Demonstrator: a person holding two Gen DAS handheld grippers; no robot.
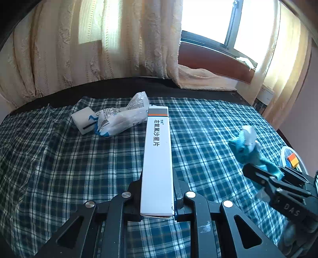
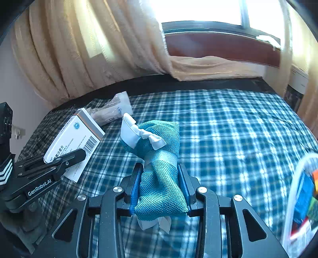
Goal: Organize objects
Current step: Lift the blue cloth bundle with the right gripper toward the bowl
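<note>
Left gripper (image 1: 158, 190) is clamped on a long white medicine box (image 1: 157, 158), which stands on its narrow edge between the pads and juts forward over the bed (image 1: 59, 168); black Chinese characters and an orange and grey band run along its upper face. Right gripper (image 2: 160, 178) is closed tight on a teal knit pouch (image 2: 161, 158), squeezing its lower part, with a white ribbon bow (image 2: 153, 139) tied at the pouch's neck beyond the fingertips. Seen from the right wrist, the left gripper and its box sit at the left, just beside the pouch but apart from it.

Blue and white plaid cloth covers the bed, with a dark edge at its far side. Cream curtains (image 1: 89, 49) hang behind it beside a bright window (image 1: 208, 17). At the far left of the bed lie a crumpled white plastic package (image 1: 121, 117) with blue print and, touching it, a small white block (image 1: 83, 120). At the right edge a clear-rimmed container (image 2: 298, 198) holds coloured items, too blurred to name.
</note>
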